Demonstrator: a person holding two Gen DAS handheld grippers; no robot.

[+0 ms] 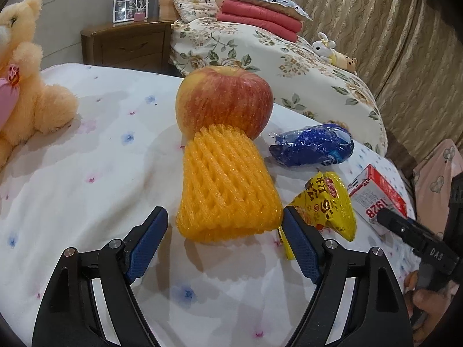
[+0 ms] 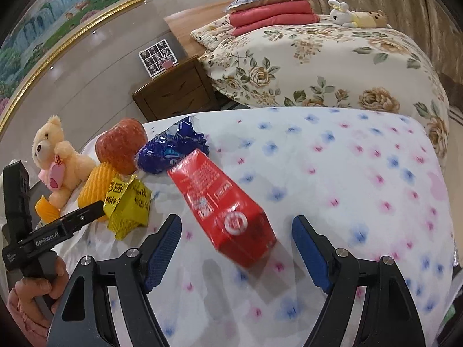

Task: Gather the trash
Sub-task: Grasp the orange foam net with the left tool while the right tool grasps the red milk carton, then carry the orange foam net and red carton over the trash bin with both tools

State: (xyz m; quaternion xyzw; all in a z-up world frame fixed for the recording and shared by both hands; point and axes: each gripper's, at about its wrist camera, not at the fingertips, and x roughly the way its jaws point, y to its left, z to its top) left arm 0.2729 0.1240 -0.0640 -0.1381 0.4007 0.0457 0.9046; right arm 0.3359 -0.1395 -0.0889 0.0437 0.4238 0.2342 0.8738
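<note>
Two claws stand wide and hold nothing. Your left claw [image 1: 225, 230] flanks the near end of the orange foam net [image 1: 227, 185], which runs away toward the apple [image 1: 224, 101]. Your right claw [image 2: 237, 240] faces the red carton [image 2: 222, 205], lying diagonally on the sheet [image 2: 347, 173].

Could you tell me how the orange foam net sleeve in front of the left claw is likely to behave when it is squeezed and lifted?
The foam net sleeve looks soft and open-meshed, so it will probably squash flat between the pads. It seems very light. It lies against the apple, which is round and might roll if nudged.
</note>
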